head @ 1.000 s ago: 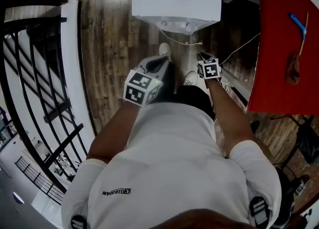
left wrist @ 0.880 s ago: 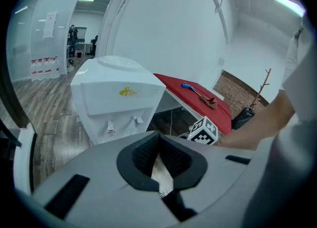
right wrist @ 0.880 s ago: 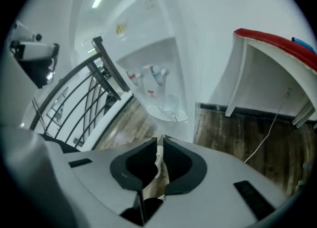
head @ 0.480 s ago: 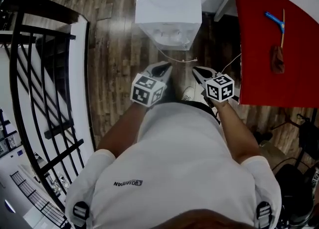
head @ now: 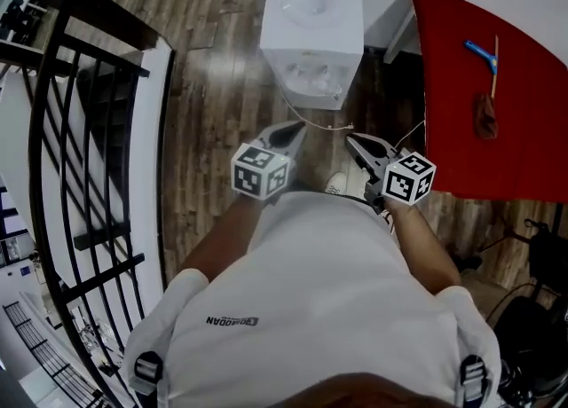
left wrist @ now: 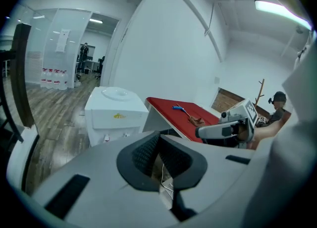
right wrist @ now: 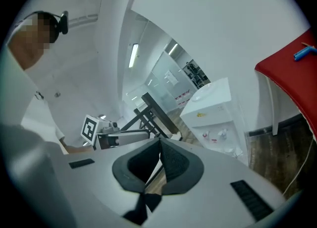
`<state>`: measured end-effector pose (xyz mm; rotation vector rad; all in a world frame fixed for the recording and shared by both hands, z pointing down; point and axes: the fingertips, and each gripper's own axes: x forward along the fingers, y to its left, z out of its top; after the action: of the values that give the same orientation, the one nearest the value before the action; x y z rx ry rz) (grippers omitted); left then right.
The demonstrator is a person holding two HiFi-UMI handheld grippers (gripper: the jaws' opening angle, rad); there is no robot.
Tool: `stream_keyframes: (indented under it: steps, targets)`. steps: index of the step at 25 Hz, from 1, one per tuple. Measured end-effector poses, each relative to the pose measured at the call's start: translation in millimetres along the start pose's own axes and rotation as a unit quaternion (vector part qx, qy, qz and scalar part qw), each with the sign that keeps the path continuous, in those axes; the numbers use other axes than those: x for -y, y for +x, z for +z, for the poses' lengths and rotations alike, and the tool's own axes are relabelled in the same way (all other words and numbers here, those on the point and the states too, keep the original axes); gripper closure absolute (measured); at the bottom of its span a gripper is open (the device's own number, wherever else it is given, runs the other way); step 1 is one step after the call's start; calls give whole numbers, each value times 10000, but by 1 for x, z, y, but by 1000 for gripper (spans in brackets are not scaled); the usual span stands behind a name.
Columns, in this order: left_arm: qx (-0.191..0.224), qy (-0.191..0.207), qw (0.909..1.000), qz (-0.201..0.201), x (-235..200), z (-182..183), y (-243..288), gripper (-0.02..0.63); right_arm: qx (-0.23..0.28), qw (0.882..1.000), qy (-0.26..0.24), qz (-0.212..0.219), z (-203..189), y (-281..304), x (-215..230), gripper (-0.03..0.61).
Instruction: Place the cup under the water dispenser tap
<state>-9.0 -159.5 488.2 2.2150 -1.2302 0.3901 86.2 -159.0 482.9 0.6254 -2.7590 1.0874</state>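
Head view: left tongs [head: 294, 130] and right tongs [head: 354, 141] both clenched, empty. Far ahead, water dispenser [head: 311, 20]. No cup seen, possibly out of frame. Risk: arriving with nothing to place.

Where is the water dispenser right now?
In the head view the dispenser stands on the wood floor at top centre, with the red table close on its right.

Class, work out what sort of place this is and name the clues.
Probably an office: a white water dispenser stands on wood flooring, glass partitions show behind it, and a black stair railing runs alongside.
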Motion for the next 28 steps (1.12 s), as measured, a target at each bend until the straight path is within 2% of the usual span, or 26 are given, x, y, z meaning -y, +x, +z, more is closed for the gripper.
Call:
stream_keyframes:
  steps: [8,12,17,22,28]
  targets:
    - [399,279,9987,-176,7,20,-45,617,352,9986,-388,85,18,10,-48,555]
    - [351,274,9986,-284,3,3,-80,617,502,9975,-496,-51,14,21,-82,555]
    - [296,269,9986,-345,-8,-18,-121,617,238,9934,-1031,-440,-19,34,-121,555]
    - [266,218,9981,-504,-13,-42,-152,617,183,9943,-811,-665,-53,33,-152,555]
    - [204,225,9963,-810,0,-60,-163,617,401,9921,-481,-1090,-73,7,-163,557]
